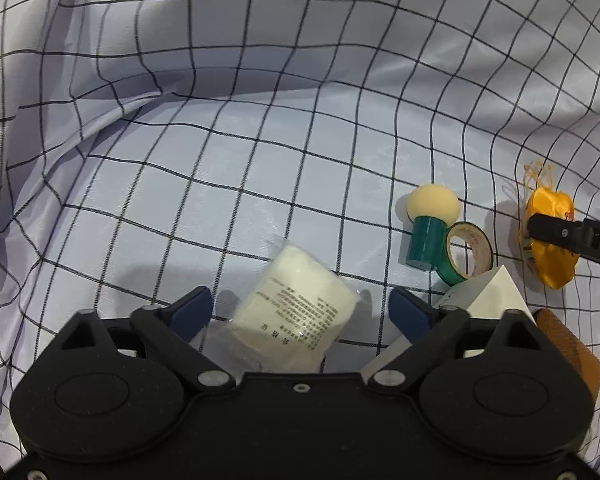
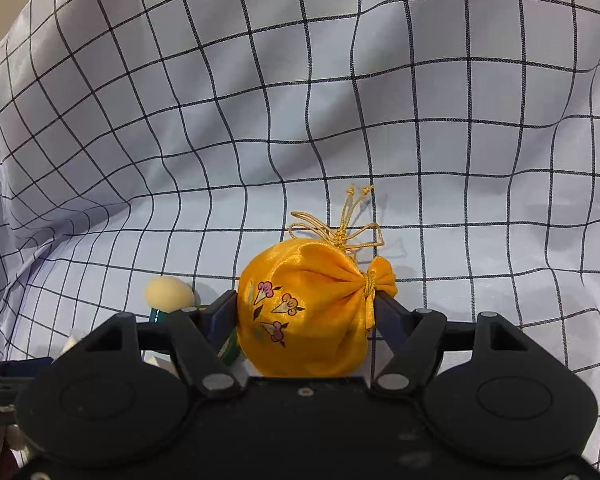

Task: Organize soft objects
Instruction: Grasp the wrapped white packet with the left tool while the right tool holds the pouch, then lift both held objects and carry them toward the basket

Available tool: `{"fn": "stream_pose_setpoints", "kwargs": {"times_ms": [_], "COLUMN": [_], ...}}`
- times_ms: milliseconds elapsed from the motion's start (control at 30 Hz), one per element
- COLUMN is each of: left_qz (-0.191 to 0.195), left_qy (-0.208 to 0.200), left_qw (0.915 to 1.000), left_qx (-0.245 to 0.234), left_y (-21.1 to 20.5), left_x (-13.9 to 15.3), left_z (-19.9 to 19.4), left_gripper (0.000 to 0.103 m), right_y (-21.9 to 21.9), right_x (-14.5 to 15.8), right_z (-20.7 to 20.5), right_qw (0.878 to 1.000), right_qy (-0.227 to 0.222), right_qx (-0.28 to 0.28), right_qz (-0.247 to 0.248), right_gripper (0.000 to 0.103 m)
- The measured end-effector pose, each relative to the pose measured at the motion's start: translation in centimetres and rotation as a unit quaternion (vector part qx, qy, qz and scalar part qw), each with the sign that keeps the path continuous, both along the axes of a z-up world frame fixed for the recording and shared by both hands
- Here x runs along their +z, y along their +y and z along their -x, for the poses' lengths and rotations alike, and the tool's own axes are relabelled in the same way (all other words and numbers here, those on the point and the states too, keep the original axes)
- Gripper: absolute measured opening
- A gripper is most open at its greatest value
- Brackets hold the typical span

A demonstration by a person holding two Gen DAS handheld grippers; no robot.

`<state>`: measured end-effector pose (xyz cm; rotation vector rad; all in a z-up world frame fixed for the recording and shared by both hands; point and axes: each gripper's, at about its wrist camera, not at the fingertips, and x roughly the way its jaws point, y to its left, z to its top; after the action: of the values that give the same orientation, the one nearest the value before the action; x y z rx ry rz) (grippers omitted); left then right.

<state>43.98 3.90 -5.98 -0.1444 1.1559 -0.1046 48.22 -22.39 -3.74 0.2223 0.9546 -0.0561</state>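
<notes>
A white soft packet (image 1: 296, 304) in clear wrap with printed text lies on the checked cloth (image 1: 260, 152). It sits between the blue pads of my left gripper (image 1: 300, 310), with a gap on each side; the jaws stand open around it. A yellow satin drawstring pouch (image 2: 300, 312) with small flower prints is squeezed between the pads of my right gripper (image 2: 305, 312), which is shut on it. In the left wrist view the same pouch (image 1: 550, 208) shows at the far right with a black finger (image 1: 560, 234) of the right gripper across it.
A cream sponge ball on a green cylinder (image 1: 430, 216) and a green tape roll (image 1: 470, 254) lie right of the packet, beside a white card (image 1: 494, 292) and an orange mesh piece (image 1: 568, 344). The cloth rises in folds at the back and left.
</notes>
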Motion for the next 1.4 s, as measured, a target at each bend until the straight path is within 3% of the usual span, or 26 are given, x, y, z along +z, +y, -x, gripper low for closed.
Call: {"fn": "stream_pose_setpoints", "kwargs": {"times_ms": [100,200,300,700,1400], "left_qz": [-0.006,-0.014,0.0,-0.004,0.008], "left_qy": [0.011,-0.002,-0.007,-0.047,-0.073], "left_qw": [0.9999,0.9999,0.9999,0.9984,0.9936], "left_qx": [0.002,0.004,0.012,0.032,0.086], "left_y": [0.0,0.2,0.8,2.6,11.3], "left_x": [-0.6,-0.6,-0.4,1.8,2.3], "left_z": [-0.3,-0.3,-0.5,0.2,6.4], "left_gripper": [0.06,0.052,0.051,0.051,0.051], "right_y": [-0.3,-0.3,-0.4,2.1,16.7], "right_x": [0.3,0.2,0.4,2.5,4.2], "right_z": [0.4,0.3,0.4,0.1,1.4], "right_qw": [1.0,1.0,1.0,1.0,0.988], "right_qy": [-0.002,-0.004,-0.005,-0.013,-0.024], "right_qx": [-0.001,-0.003,-0.006,0.011,0.149], "right_qz": [0.004,0.006,0.008,0.019,0.02], "right_gripper": [0.072,0.072,0.072,0.072,0.072]}}
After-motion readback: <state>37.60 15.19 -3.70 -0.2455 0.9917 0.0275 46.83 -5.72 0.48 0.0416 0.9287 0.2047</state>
